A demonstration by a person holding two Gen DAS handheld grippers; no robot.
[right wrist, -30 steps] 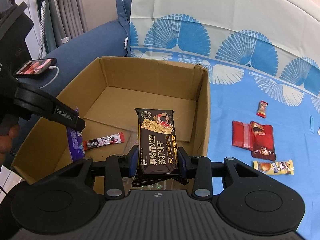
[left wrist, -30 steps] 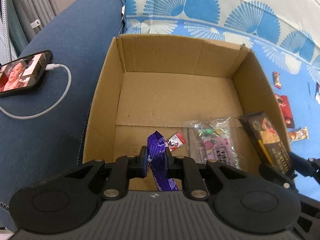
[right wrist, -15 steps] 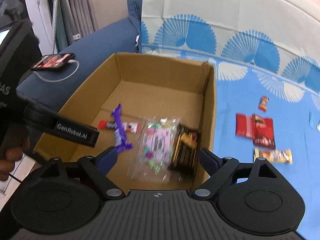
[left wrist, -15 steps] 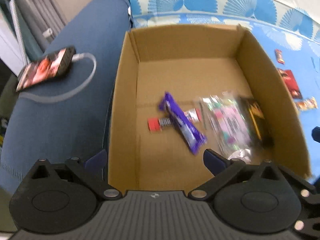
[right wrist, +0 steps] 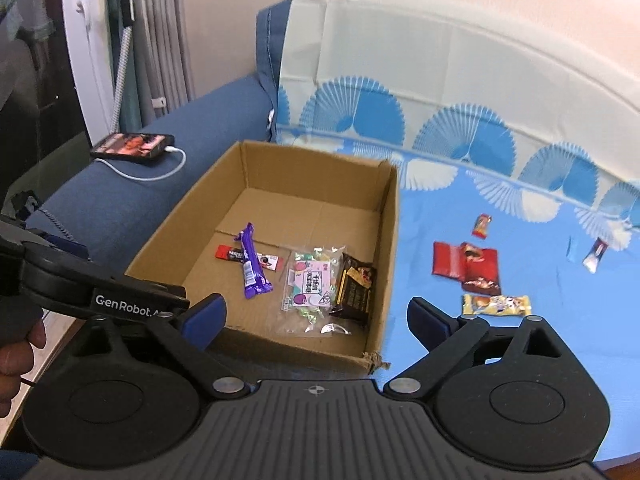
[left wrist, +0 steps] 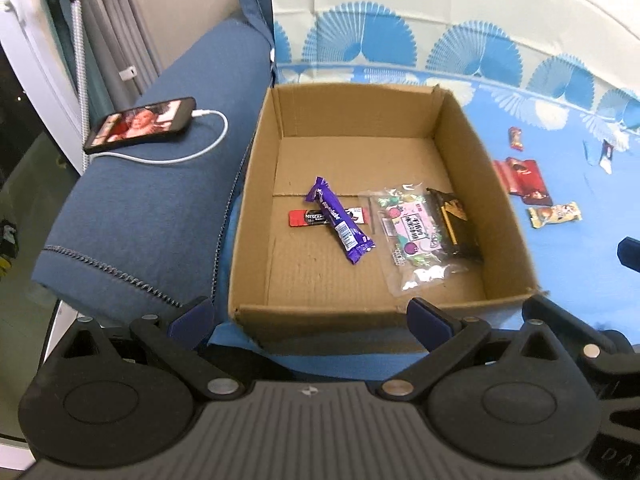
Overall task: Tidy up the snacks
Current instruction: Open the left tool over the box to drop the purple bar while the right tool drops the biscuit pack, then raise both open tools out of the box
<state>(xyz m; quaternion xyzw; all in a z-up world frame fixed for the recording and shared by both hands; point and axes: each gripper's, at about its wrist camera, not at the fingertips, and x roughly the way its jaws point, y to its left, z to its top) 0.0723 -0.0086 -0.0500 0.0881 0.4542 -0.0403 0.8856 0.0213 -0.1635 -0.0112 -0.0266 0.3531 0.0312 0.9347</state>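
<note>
Left gripper (left wrist: 310, 314) and right gripper (right wrist: 316, 314) both hold fingers spread wide, empty.

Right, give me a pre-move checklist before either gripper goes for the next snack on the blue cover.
1. Left gripper open and holding nothing: ok.
2. Right gripper open and holding nothing: ok.
3. Purple bar and dark cracker pack lying inside the cardboard box, not on its rim: ok.
4. Room left on the box floor for more: ok, the far half is bare.
5. Next targets in view: ok, the yellow snack and red packets lie on the cover right of the box.
6. Phone and its cable away from the box: ok, they sit on the armrest.
</note>
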